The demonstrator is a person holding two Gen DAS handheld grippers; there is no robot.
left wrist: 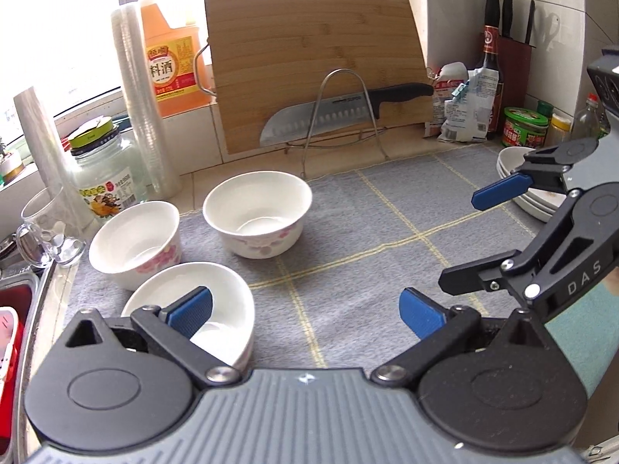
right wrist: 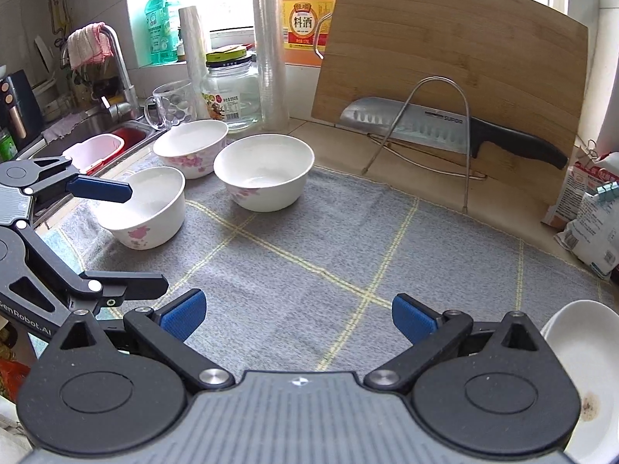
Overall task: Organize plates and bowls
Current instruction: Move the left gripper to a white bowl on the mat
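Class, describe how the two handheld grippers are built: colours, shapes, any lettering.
Both the left gripper and right gripper have black linkage arms, round black pivot housings, a ribbed grey body and blue ribbed fingertip pads. White lettering reads "DAS" on the right, "enRobot.AI" on the left.

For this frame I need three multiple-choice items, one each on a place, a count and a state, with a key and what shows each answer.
1. Where does the knife lie?
A. in the sink
B. in the wire rack in front of the cutting board
C. inside a bowl

2. How many flower-patterned bowls stand on the grey mat?
A. one
B. three
C. five

3. How do the two grippers stand?
A. both open, holding nothing
B. left shut on a bowl
C. right shut on a plate

Key: 1 B, the blade runs through the rack's loop against the board. 2 B, the nearest bowl, the left bowl and the far bowl are the only ones. 3 A, the left gripper and the right gripper show wide gaps between their blue pads with only mat between.
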